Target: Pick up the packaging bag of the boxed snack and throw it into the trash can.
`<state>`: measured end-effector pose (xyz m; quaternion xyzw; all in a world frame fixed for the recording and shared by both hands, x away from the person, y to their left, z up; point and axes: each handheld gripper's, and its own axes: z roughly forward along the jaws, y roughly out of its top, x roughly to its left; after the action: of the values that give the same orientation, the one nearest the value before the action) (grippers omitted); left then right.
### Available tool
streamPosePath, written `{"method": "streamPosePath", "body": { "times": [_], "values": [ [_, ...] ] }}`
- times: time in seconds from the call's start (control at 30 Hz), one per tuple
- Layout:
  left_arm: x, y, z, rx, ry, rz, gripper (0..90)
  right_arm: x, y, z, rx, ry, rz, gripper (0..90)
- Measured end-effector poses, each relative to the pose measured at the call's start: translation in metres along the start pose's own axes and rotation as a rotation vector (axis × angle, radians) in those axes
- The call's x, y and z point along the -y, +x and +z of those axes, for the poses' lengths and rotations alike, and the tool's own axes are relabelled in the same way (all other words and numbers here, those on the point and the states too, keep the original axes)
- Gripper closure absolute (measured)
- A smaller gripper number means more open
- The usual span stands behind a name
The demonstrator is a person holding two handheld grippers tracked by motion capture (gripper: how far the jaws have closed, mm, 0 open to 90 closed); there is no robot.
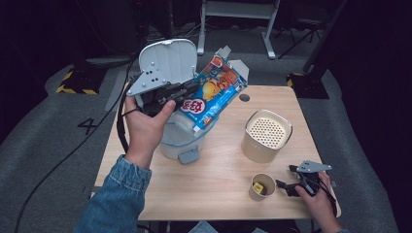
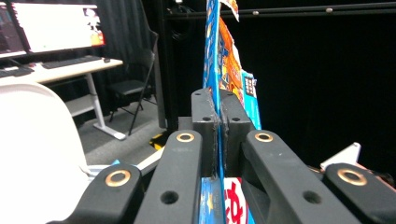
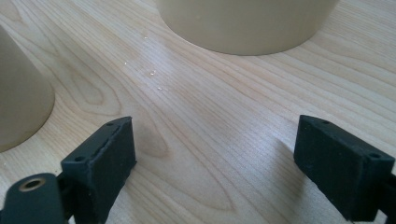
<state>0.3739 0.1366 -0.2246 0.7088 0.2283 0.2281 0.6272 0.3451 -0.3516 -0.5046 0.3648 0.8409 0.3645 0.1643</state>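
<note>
Spreading under everything is a pale wooden table (image 1: 214, 189) with plain grain, standing on grey carpet in a dark room; behind it are a white desk frame (image 1: 238, 19) and yellow-black hazard tape (image 1: 73, 87) on the floor. The left gripper view takes in a lit monitor (image 2: 51, 23) on a desk and a folding chair (image 2: 135, 88).

Landmark: the clear plastic container (image 1: 182, 138) near the table's middle, its white hinged lid (image 1: 167, 60) standing open behind it. Above this container, the left gripper (image 1: 187, 92) pinches a blue snack box (image 1: 211, 92), jaws clamped tight on the thin cardboard edge, the box tilted with its open flaps up and away. To the container's right stands a beige canister (image 1: 266, 136) with a perforated top. Nearer the person, right of the container, sits a small paper cup (image 1: 263, 187) with something yellow inside. Just beside that cup, the right gripper (image 3: 215, 158) rests low over the wood, jaws spread wide with nothing between them.
</note>
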Motion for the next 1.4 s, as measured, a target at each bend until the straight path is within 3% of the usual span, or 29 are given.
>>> {"method": "streamPosePath", "body": {
  "times": [0.2,0.37,0.7,0.8,1.03,1.4],
  "values": [
    [-0.01,0.011,0.0,-0.025,-0.027,-0.006,87.2,0.0,0.0,0.0,0.0,0.0,0.0,13.0],
    [-0.016,0.022,0.0,-0.079,-0.046,-0.003,87.2,0.0,0.0,0.0,0.0,0.0,0.0,13.0],
    [-0.016,0.047,0.007,-0.151,-0.108,-0.043,86.9,0.0,0.001,0.0,0.004,-0.001,0.004,13.1],
    [-0.012,0.059,0.011,-0.166,-0.128,-0.079,87.0,0.0,0.001,0.0,0.005,0.0,0.004,13.1],
    [-0.003,0.073,0.021,-0.19,-0.129,-0.099,86.5,0.0,0.001,0.0,0.003,-0.001,0.005,13.1],
    [0.009,0.083,0.034,-0.227,-0.075,-0.115,86.2,0.0,0.0,0.0,0.004,-0.001,0.005,13.1]
  ]
}}
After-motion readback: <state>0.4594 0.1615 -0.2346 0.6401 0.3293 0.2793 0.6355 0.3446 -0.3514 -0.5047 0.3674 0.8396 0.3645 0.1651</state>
